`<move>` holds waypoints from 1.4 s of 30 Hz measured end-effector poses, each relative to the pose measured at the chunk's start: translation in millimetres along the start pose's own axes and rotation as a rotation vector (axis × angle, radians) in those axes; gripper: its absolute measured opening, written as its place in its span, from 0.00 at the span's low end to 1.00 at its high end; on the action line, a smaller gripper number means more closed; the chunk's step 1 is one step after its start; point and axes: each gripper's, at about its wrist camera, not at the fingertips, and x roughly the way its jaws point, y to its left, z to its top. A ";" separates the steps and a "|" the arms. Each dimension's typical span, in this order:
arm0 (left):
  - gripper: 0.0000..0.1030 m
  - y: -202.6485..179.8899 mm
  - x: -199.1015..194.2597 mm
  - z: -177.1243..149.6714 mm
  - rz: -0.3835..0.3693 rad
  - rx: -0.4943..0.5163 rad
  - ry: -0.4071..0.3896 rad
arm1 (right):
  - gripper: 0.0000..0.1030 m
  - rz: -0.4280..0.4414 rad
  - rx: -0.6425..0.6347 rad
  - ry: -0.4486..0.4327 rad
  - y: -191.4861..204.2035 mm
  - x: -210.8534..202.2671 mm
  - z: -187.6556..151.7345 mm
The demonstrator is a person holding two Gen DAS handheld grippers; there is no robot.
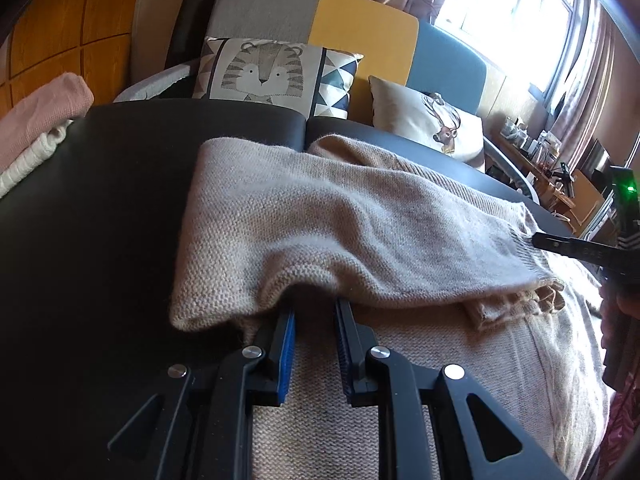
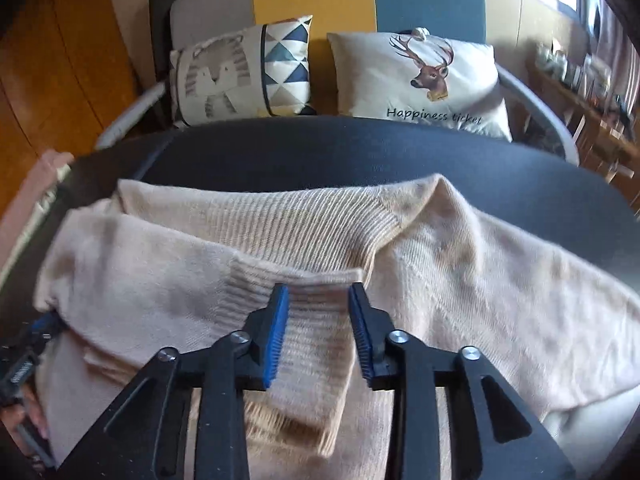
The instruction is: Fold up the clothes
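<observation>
A beige knit sweater (image 2: 440, 264) lay on the dark counter (image 2: 360, 152), one sleeve (image 1: 340, 232) folded across its body, likely to narrow it. The left tongs (image 1: 314, 308) reached under the sleeve's fold, tips hidden, jaws apart. The right tongs (image 2: 318, 294) stood open astride the ribbed cuff (image 2: 296, 320), gripping nothing; motion blur softened that view.

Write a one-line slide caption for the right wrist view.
Open right gripper poised over the ribbed cuff of a beige sweater spread on a dark table.
</observation>
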 end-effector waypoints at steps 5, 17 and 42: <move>0.18 4.8 -0.5 -0.8 -0.024 -0.019 -0.003 | 0.45 -0.013 -0.105 0.065 8.3 24.0 2.7; 0.18 6.2 -7.6 -1.8 -0.003 -0.021 -0.044 | 0.04 -0.077 -0.051 -0.041 1.8 -3.2 8.0; 0.18 -15.6 -47.4 47.7 0.034 0.022 -0.231 | 0.18 -0.024 0.172 -0.250 -19.4 -42.7 -8.2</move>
